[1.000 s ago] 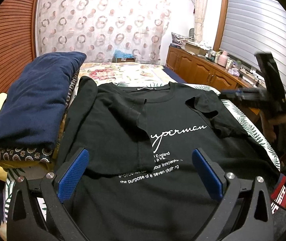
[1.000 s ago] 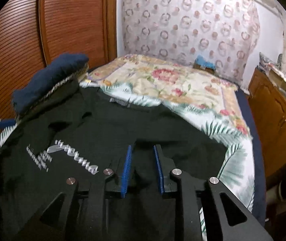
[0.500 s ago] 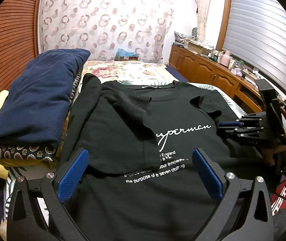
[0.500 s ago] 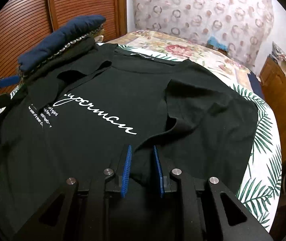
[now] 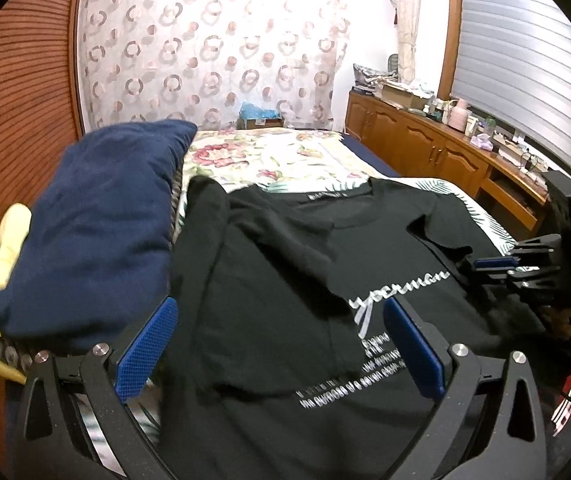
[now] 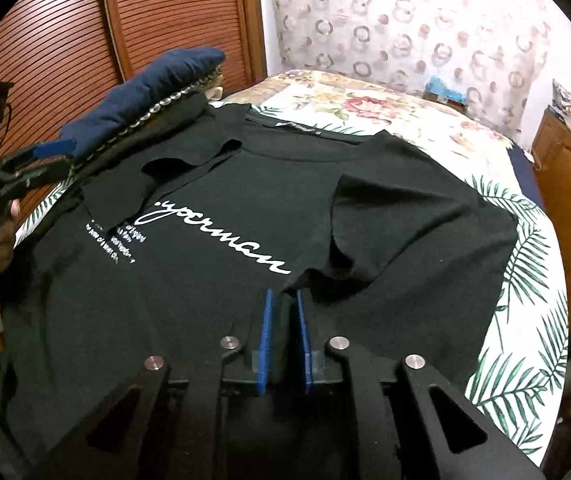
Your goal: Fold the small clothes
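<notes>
Black cotton-like fabric of a T-shirt (image 6: pixel 221 304) is spread front-up on the bed (image 6: pixel 525 280), its white script lettering showing. Both sleeves are seen turned inward over the chest, which is judged to be the first narrowing step of the fold. The right gripper (image 6: pixel 283 320) is pressed together on a raised pinch of the shirt's fabric just below the folded right sleeve; this hold is judged to serve for drawing that side over toward the middle. The left gripper (image 5: pixel 281 344) is spread wide above the shirt's left half, nothing between its blue pads, and is judged to be held ready to pin or take the opposite edge. A stack of folded clothes (image 5: pixel 89 232), navy on top with patterned and yellow layers beneath, is noted just beside the shirt's left shoulder, presumably the place for finished items. No container bearing on the task is observed; a small box (image 5: pixel 261 120) at the far end of the bed is noted, contents not discernible.
</notes>
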A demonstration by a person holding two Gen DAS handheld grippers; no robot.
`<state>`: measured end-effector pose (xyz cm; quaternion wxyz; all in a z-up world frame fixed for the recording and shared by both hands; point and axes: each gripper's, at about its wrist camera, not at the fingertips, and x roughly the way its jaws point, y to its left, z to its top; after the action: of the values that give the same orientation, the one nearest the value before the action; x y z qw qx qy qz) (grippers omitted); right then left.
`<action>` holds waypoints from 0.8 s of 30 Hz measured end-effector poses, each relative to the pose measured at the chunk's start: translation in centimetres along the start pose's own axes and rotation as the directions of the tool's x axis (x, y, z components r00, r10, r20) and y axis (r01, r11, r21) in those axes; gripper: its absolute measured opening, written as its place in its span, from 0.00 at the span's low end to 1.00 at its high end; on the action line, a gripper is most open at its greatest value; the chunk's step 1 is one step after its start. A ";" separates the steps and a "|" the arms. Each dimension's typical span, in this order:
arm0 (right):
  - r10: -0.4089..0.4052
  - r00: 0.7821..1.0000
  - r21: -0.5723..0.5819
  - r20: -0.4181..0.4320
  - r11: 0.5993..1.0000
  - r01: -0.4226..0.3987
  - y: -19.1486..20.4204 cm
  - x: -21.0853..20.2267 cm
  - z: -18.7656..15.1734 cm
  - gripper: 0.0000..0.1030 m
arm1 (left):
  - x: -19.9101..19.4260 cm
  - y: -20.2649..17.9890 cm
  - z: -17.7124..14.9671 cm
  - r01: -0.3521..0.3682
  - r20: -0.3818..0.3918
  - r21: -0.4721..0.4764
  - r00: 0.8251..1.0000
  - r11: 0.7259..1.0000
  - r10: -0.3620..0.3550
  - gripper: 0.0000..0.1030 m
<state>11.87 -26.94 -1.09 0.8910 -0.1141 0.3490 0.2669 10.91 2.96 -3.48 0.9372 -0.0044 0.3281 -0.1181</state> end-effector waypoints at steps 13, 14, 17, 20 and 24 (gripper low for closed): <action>-0.136 0.990 0.077 0.046 0.988 0.132 -5.1 2.1 2.4 0.57 | 5.2 2.6 5.4 -0.018 -0.091 0.063 0.996 0.998 0.024 0.54; -0.143 0.989 0.075 0.033 0.987 0.140 -5.4 2.9 2.4 0.57 | 5.5 2.6 5.7 -0.021 -0.098 0.069 0.995 0.997 0.028 0.51; -0.151 0.989 0.059 0.004 0.987 0.151 -5.6 4.8 2.8 0.57 | 7.0 2.4 6.6 -0.036 -0.132 0.097 0.990 0.995 0.049 0.41; -0.149 0.989 0.033 -0.009 0.988 0.150 -5.4 5.8 3.3 0.57 | 8.8 2.5 7.3 -0.042 -0.176 0.111 0.982 0.993 0.061 0.35; -0.112 0.994 0.053 0.002 0.992 0.112 -5.9 6.0 3.5 0.58 | 11.4 2.7 7.8 -0.076 -0.259 0.140 0.960 0.987 0.110 0.32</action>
<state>20.78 -28.07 -2.52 0.9081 -0.1093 0.3469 0.2074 25.00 2.50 -4.59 0.8876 0.0875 0.4423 -0.0943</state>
